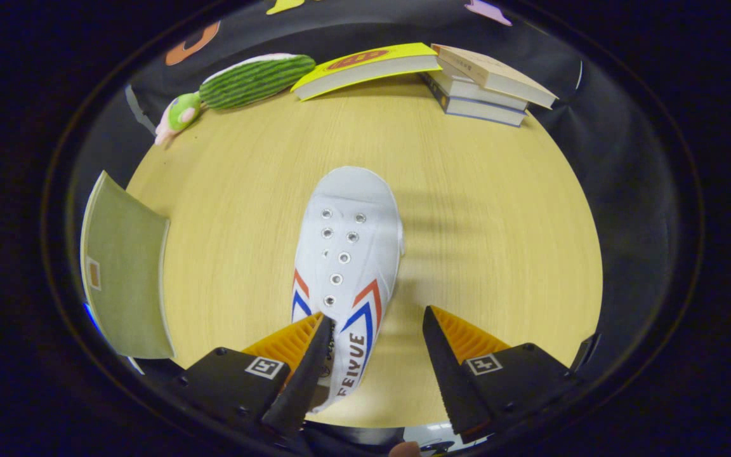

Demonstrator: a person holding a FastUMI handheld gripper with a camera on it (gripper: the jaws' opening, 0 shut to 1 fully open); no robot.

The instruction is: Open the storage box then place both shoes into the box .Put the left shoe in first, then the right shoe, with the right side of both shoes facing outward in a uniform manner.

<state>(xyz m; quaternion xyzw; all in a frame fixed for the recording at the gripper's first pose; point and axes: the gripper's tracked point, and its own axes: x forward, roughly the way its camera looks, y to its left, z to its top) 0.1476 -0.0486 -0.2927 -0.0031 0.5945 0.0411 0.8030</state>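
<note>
A white canvas shoe (346, 254) with red and blue chevrons lies on the wooden table (499, 254), toe pointing away from me. Its heel end sits between the fingers of my gripper (377, 316), which is open. The left finger (305, 355) overlaps the shoe's heel side, and whether it touches I cannot tell. The right finger (451, 355) stands apart from the shoe, with bare table in the gap. To the left of the fingers stands an olive-green panel (127, 279) with a small label, seemingly a wall or flap of the storage box.
Along the far table edge lie a green striped plush toy (257, 79), a yellow book (365, 66) and a stack of books (486, 89). Open tabletop spreads to the right of the shoe. A person's fingertip (403, 449) shows below the fingers.
</note>
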